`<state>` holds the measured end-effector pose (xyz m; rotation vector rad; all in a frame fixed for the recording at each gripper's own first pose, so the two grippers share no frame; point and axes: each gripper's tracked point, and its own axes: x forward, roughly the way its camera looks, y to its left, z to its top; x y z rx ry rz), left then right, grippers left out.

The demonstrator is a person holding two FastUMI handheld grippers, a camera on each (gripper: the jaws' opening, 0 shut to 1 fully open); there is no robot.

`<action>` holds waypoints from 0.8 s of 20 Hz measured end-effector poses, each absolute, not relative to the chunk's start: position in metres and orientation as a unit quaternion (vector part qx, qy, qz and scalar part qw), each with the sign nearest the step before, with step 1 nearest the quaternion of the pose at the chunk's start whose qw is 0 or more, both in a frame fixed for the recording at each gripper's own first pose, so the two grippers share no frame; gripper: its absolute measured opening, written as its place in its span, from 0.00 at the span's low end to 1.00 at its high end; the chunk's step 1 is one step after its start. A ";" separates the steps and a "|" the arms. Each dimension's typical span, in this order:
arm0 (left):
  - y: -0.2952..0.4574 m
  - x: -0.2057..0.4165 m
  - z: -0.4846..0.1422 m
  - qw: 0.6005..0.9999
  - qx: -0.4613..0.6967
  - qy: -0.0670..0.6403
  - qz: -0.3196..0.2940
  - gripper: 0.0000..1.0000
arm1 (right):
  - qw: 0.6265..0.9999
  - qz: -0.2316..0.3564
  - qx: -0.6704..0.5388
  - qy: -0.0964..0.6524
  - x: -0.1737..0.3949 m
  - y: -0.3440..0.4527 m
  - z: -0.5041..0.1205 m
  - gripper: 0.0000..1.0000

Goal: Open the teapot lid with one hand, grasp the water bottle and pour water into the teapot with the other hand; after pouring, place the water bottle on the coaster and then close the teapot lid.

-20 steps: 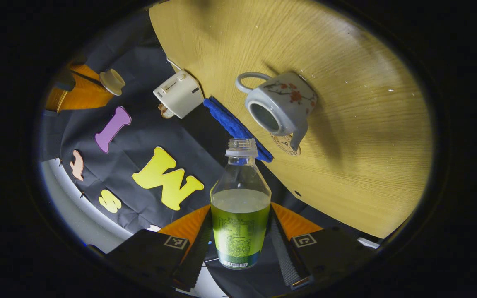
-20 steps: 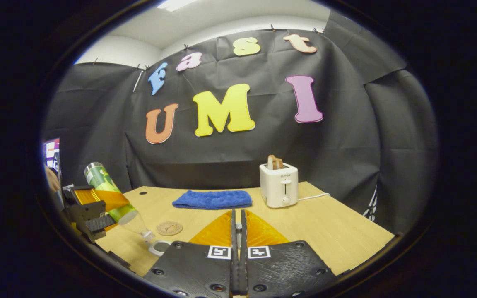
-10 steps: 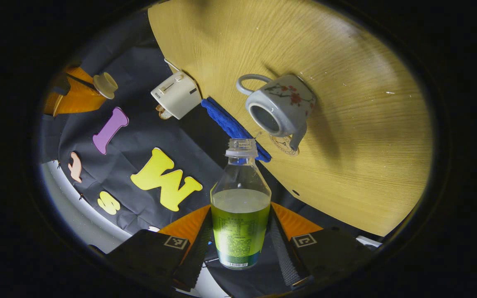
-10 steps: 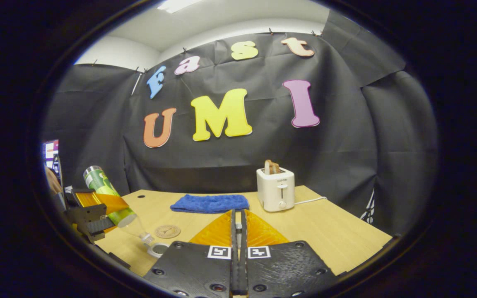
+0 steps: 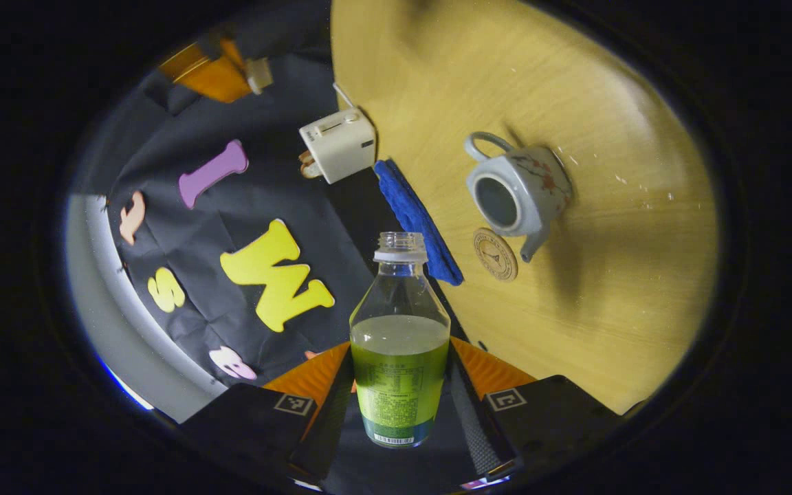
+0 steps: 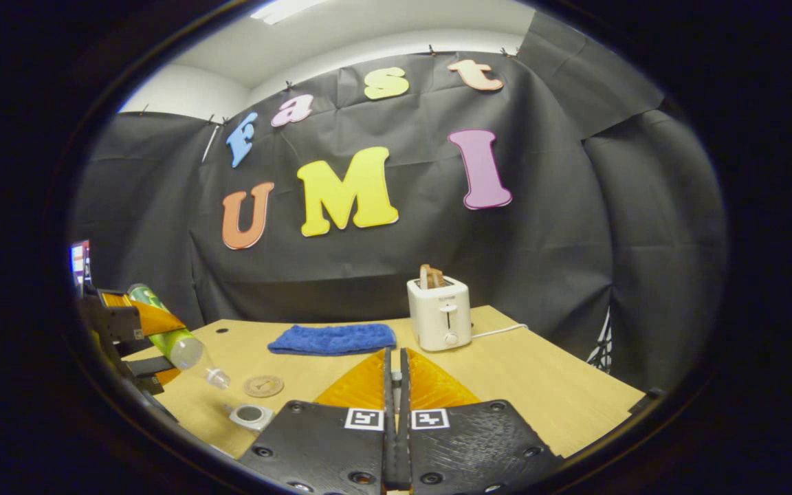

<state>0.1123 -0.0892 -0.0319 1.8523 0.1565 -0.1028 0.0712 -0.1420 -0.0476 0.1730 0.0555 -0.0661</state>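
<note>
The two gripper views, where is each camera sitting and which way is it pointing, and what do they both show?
Left gripper view: rides the left gripper, looking steeply down along its fingers, which clamp the water bottle, at the open teapot and coaster.
Right gripper view: rides the right gripper, looking level across the table at the booth wall; its fingers are closed together.
Shared: bottle, teapot, coaster, blue cloth, toaster; each view also catches the other gripper.
</note>
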 end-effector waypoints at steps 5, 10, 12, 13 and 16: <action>-0.085 0.118 -0.017 0.750 0.657 0.054 -0.047 0.76 | 0.995 -0.040 0.088 0.032 0.071 -0.146 -0.051 0.00; -0.077 0.137 0.002 0.913 0.406 0.023 -0.018 0.76 | 0.995 -0.037 0.083 0.032 0.072 -0.140 -0.050 0.00; -0.073 0.155 0.007 0.956 0.292 0.006 0.001 0.75 | 0.996 -0.036 0.080 0.029 0.073 -0.136 -0.050 0.00; -0.073 0.160 0.006 0.971 0.238 -0.015 0.006 0.76 | 0.996 -0.034 0.076 0.030 0.073 -0.132 -0.051 0.00; -0.086 0.178 0.003 0.994 0.094 -0.052 -0.013 0.76 | 0.997 -0.028 0.065 0.028 0.075 -0.122 -0.052 0.00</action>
